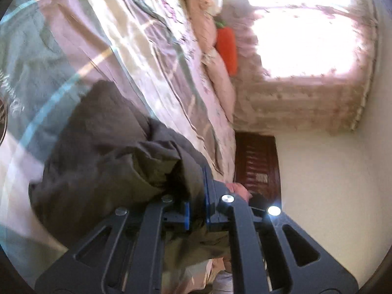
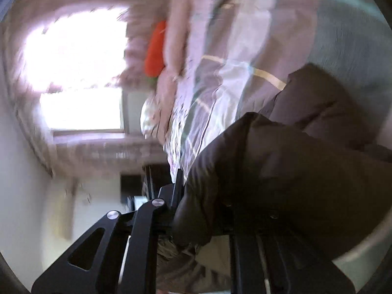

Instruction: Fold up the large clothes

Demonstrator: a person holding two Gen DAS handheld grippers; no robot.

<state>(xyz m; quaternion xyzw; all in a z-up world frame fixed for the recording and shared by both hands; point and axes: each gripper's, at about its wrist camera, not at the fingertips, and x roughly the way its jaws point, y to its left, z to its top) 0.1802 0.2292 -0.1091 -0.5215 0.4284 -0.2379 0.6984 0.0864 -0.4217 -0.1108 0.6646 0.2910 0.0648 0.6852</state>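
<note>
The left gripper (image 1: 197,210) is closed on a fold of the dark padded jacket (image 1: 117,152). Its blue pads (image 1: 186,214) press the fabric from both sides, with only the thickness of the cloth between them. The olive-brown shell of the garment bunches over and around the jaws and hangs below them.

The right gripper (image 2: 203,210) is also clamped on the jacket (image 2: 294,171). One black finger (image 2: 177,186) shows at the left of the bunched cloth; the other is buried under the fabric and cannot be seen. The pads themselves are hidden, so the exact gap cannot be read, but the garment is gathered tightly between the jaws.

The jacket is lifted at both gripped points. The rest of it trails onto the bed (image 1: 61,56), near the bed's nearer end, on the grey-green and mauve checked cover. Both views are rolled sideways and blurred by motion, the right wrist view more strongly.

At the far end of the bed, pink pillows (image 1: 215,73) lie against the edge, and an orange carrot-shaped cushion (image 1: 227,49) rests beside them. A bright window (image 1: 306,36) with pink patterned curtains (image 1: 294,107) stands beyond the far end of the bed. A dark wooden cabinet (image 1: 257,161) stands below the curtains, beside the bed's edge, against a pale wall (image 1: 330,183).
</note>
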